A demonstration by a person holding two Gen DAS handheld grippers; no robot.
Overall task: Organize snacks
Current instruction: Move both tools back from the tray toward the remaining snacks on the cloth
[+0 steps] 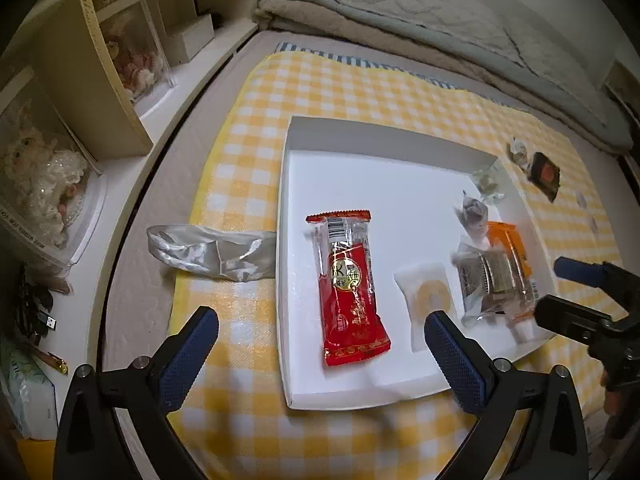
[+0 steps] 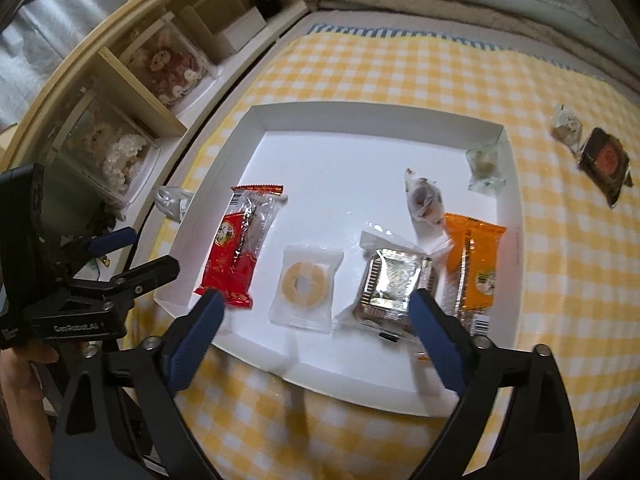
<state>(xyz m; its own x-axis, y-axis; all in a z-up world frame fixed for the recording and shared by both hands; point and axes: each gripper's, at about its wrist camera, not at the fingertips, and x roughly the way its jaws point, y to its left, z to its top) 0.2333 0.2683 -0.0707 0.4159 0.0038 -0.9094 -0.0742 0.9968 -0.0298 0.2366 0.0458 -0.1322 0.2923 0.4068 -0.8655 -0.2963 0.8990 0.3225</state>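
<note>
Both claws hung open and empty over the near edge of the white tray (image 2: pixel 508 216), which already held six snacks. Two snacks remained outside it on the checked cloth: a dark square packet (image 2: pixel 606 164) and a small clear-wrapped sweet (image 2: pixel 566 128). From the right claw (image 2: pixel 316 344) they lay far ahead and off to its right, beyond the tray's right wall, side by side. The left claw (image 1: pixel 320 354) sat further away, so the right hand looked better placed.

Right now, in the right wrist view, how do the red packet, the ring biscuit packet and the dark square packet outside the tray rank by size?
1. red packet
2. ring biscuit packet, only slightly smaller
3. dark square packet; it lies farther away, so its smallness is unsure
</note>
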